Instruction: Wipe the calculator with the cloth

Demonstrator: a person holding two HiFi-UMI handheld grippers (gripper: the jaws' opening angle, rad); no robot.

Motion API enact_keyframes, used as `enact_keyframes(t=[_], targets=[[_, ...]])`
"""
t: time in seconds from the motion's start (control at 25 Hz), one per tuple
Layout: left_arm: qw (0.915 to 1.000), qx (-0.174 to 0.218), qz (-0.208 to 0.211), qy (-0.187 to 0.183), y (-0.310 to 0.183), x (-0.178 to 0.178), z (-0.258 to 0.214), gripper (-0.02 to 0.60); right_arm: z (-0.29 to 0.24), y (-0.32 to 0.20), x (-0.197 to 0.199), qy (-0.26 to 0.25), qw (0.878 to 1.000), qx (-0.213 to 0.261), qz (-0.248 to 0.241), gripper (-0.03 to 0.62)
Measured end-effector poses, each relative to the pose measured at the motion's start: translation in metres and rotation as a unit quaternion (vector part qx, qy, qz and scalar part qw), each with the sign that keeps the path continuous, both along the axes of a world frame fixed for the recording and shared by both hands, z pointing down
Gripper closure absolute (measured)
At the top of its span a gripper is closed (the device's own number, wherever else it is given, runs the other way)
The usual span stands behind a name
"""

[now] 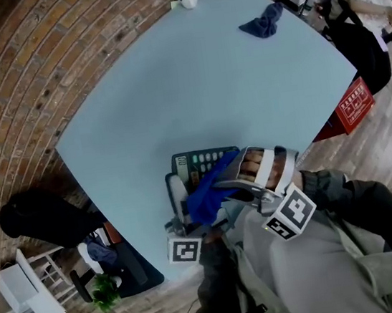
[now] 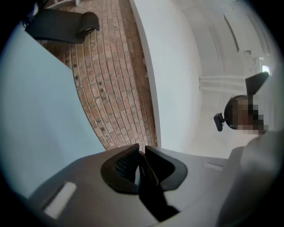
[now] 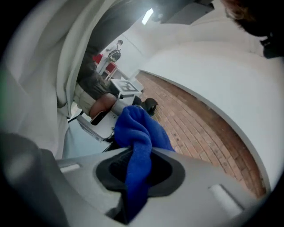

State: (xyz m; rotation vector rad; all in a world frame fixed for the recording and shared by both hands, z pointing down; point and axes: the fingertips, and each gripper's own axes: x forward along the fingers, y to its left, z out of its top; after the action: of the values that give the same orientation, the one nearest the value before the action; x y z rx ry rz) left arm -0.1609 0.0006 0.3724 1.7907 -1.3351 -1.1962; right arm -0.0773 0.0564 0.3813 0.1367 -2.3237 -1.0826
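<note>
My right gripper [image 3: 140,173] was clamped on the blue cloth [image 3: 141,133], a soft, floppy wad bunched out past the tips. It sat right over the calculator [image 1: 205,162] at the near edge of the table [image 1: 171,83]. My left gripper [image 2: 143,167] was pinched almost shut on a thin dark edge, which I took to be the calculator's side. I figured it for a light, stiff plastic slab, probably slick and quick to skid or twist, with keys that give. So holding it by the rim made sense: key face left clear for the cloth, easy pressure on the display.
</note>
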Motion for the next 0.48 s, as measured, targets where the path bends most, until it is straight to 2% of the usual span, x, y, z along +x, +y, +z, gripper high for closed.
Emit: enact_keyframes(t=[0.08, 0.24, 0.32, 0.4, 0.48], targets=[[0.9994, -0.009, -0.001, -0.034, 0.003, -0.002, 0.005, 0.541, 0.003, -0.013, 0.000, -0.006, 1.000, -0.027, 0.012, 0.533], [0.9984, -0.019, 0.003, -0.053, 0.005, 0.003, 0.010, 0.538, 0.006, -0.076, 0.009, -0.019, 0.994, -0.041, 0.102, 0.533], [0.9968, -0.040, -0.003, -0.069, 0.004, 0.002, 0.019, 0.538, 0.013, -0.085, 0.007, -0.013, 0.991, -0.060, 0.120, 0.533], [0.9953, -0.056, -0.013, -0.078, 0.003, -0.003, 0.027, 0.540, 0.021, -0.061, -0.002, 0.001, 0.992, -0.086, 0.092, 0.533], [0.9945, -0.064, -0.022, -0.080, 0.005, -0.011, 0.031, 0.540, 0.027, -0.017, -0.013, 0.009, 0.991, -0.125, 0.037, 0.533]])
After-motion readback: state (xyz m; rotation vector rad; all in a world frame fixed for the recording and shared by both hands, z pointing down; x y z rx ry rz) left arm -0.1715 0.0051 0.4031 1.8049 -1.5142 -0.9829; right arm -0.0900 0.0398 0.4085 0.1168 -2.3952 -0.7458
